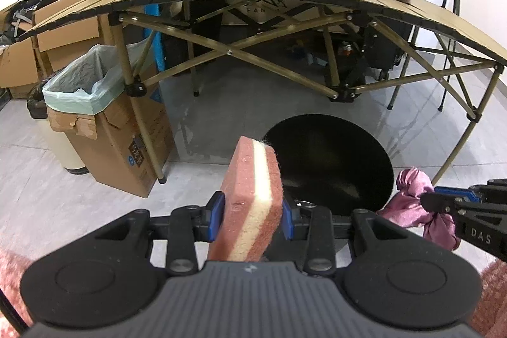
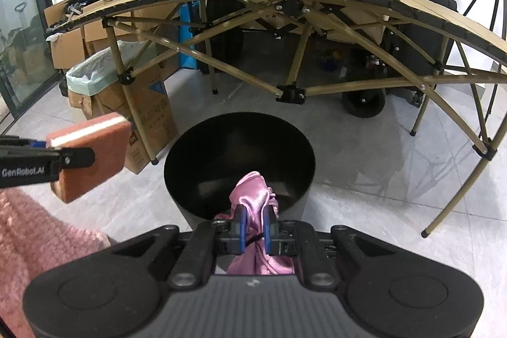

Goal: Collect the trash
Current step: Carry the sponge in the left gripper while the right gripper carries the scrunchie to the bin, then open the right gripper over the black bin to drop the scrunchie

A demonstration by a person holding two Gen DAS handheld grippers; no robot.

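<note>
Above the black round bin (image 2: 239, 160) on the floor, both tongs tilt downward with loads not yet dropped: left tongs (image 1: 252, 219) clamp a red-and-cream scouring sponge (image 1: 253, 198) near the rim, right tongs (image 2: 255, 232) pinch a pink satin scrunchie (image 2: 250, 189) over the opening; release remains
</note>
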